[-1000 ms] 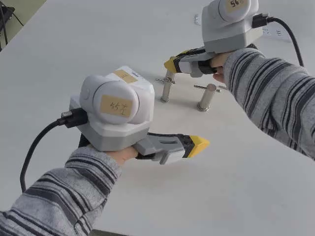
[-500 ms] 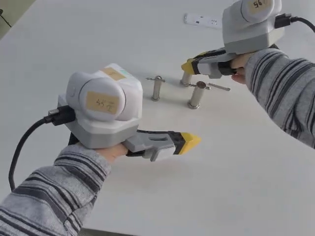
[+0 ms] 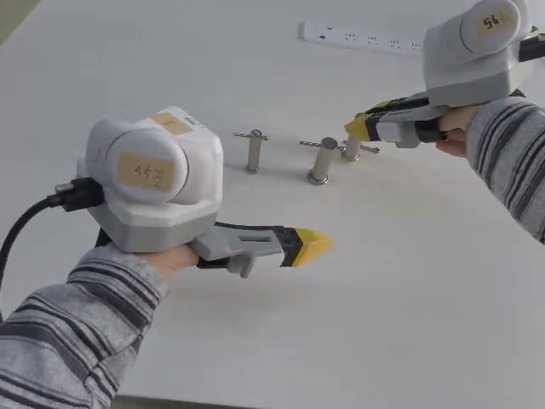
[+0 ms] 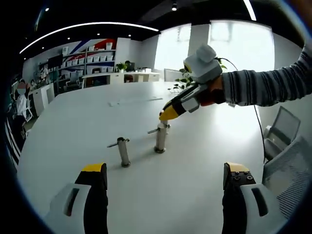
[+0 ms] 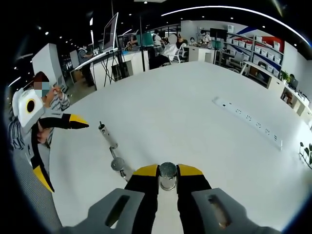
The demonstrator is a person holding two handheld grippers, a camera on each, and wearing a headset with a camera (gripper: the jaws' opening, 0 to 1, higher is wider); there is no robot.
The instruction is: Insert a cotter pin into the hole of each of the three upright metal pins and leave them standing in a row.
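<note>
While the yellow-tipped grey right gripper pinches the head of the endmost upright silver metal pin, well inside the near edge of the white worktop, let go straight upward without tipping it; the left gripper has its jaws spread.

The white table is wide, smooth and plain. Three metal pins stand upright on it in a loose row: the left pin a little apart, then the middle pin and the right pin, which are near each other. Behind them a white power strip lies flat on the table, well apart from the pins.
</note>
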